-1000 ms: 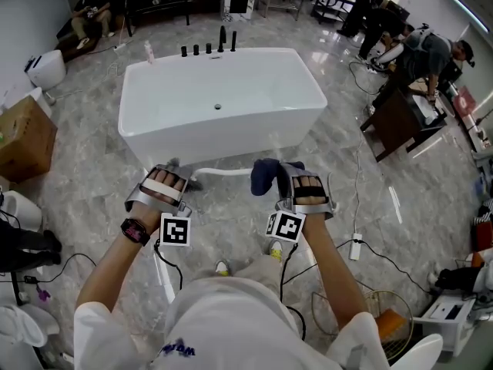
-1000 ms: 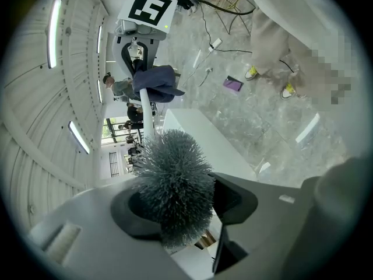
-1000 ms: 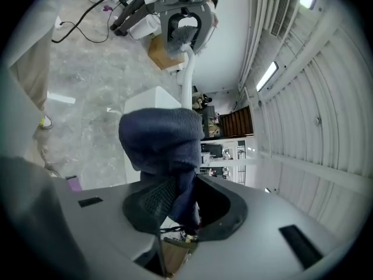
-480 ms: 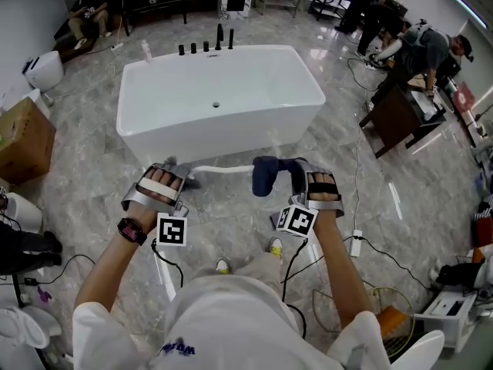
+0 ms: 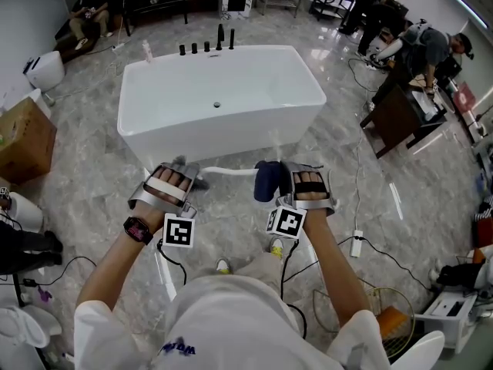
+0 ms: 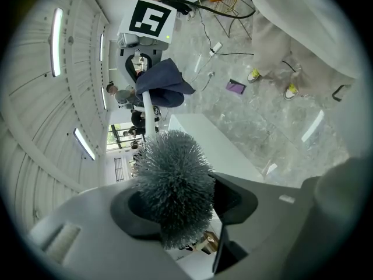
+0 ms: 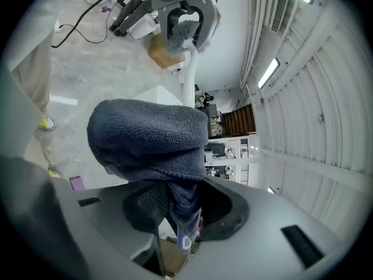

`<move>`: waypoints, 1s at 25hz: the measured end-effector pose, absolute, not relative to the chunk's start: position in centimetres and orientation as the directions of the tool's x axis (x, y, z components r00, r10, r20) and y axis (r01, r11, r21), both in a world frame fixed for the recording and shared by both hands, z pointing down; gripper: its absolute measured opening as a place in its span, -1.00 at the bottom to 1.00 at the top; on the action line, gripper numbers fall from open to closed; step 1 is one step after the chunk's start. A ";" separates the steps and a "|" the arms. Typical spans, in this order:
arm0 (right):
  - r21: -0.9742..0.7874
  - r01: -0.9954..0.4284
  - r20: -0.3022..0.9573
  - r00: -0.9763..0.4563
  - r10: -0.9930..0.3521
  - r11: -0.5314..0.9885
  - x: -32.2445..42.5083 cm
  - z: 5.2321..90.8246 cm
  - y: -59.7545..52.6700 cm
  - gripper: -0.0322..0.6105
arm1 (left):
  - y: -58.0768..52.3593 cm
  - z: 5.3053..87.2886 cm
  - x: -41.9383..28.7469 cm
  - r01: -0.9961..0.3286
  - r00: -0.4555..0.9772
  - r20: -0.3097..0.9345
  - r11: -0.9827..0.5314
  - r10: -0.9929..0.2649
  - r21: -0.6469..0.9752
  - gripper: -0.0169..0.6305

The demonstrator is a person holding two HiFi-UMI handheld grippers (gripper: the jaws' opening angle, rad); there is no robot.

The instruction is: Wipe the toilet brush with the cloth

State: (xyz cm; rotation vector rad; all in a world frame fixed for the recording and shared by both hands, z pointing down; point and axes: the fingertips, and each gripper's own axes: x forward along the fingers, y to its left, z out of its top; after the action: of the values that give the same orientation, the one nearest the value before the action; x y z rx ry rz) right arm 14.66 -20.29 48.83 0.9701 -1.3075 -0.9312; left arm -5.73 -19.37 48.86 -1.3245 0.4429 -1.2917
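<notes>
left gripper (image 6: 175,209) is clamped on the round grey bristle head of the white-handled toilet brush (image 6: 172,182). the bristles fill the gap between the jaws. the brush is held in the air roughly level, above the grey marble floor (image 5: 231,222) and in front of the white freestanding bathtub (image 5: 223,133). its handle runs from the left gripper across to the right one.

right gripper (image 7: 175,206) has the dark blue terry cloth (image 7: 148,136) between its jaws. a bunched fold drapes over the far part of the handle. these jaws are opening right now, with the cloth pinched only by a narrow hanging strip.

risks:
- the cloth could drop. if the right jaws ease off any more, that thin pinched strip slides out and the cloth falls to the floor or just hangs on the handle.
- the brush could pivot or slip. the left grip is on soft, springy bristles, not on the rigid handle, so drag from the cloth could twist the brush or pull it out.
- wipe coverage looks poor. the cloth is bunched in a lump, so likely only one side of the handle gets contact. i can't tell if it wraps fully round.
- pushing the cloth toward the head may bump the two grippers together.
</notes>
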 end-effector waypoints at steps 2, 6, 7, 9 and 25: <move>0.947 0.010 0.322 0.024 -0.946 0.322 13.5 48.4 -20.2 -0.52 | -19.3 48.8 -5.5 0.423 0.319 0.408 -0.257 -0.855 -0.869 -0.22; 0.950 0.019 0.313 -0.022 -0.949 0.313 11.5 48.2 -19.9 -0.52 | -19.0 48.7 -4.6 0.423 0.326 0.406 -0.252 -0.854 -0.870 -0.22; 0.950 0.020 0.312 -0.030 -0.950 0.312 11.1 48.2 -19.8 -0.53 | -18.9 48.7 -4.4 0.426 0.325 0.405 -0.250 -0.854 -0.869 -0.22; 0.951 0.022 0.309 -0.037 -0.950 0.308 10.9 48.2 -19.7 -0.54 | -18.9 48.6 -4.4 0.434 0.322 0.405 -0.247 -0.856 -0.866 -0.22; 0.953 0.020 0.302 0.054 -0.952 0.303 16.5 48.9 -19.1 -0.70 | -18.5 50.0 -6.2 0.432 0.325 0.426 -0.269 -0.844 -0.861 -0.23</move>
State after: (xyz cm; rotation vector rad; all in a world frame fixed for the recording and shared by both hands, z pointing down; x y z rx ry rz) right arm 16.52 -19.06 48.92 0.9846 -1.2819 -0.9582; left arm -6.17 -18.51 50.05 -1.3421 0.4204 -1.2930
